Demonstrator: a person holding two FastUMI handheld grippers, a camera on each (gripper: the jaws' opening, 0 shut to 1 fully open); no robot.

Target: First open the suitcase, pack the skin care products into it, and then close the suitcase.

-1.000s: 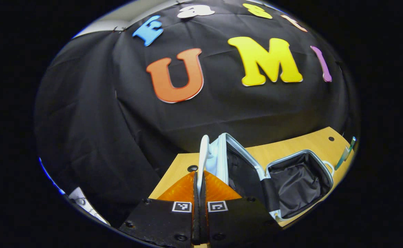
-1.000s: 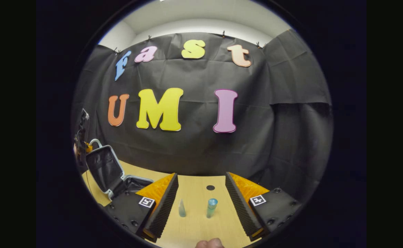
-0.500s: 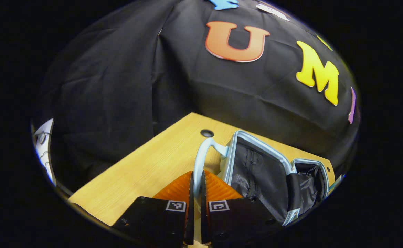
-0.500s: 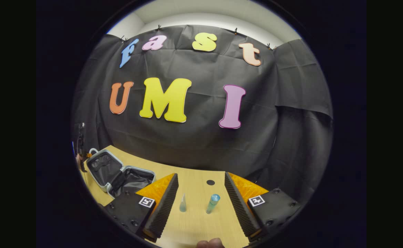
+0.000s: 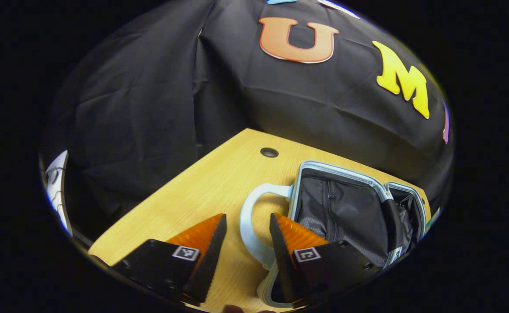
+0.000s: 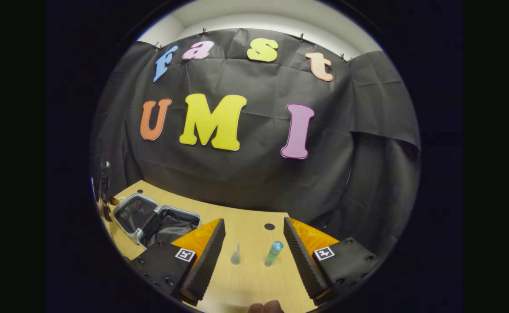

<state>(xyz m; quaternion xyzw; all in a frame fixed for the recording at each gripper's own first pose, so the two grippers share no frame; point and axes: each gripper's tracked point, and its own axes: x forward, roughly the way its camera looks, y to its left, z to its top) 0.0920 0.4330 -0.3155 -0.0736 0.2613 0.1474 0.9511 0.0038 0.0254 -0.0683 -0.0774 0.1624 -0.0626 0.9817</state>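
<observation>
The suitcase lies open flat on the table, so opening looks done and packing comes next. The left gripper has its fingers apart, the suitcase's handle loose between them. The right gripper, fingers apart too, faces two skin care bottles to the right of the suitcase — it needs lowering onto one. Their shapes are small, hard to make out.

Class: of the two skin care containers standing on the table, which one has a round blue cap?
The right-hand bottle, tilted, with a round blue cap; the left one is smaller, paler and tapers to a point.
</observation>
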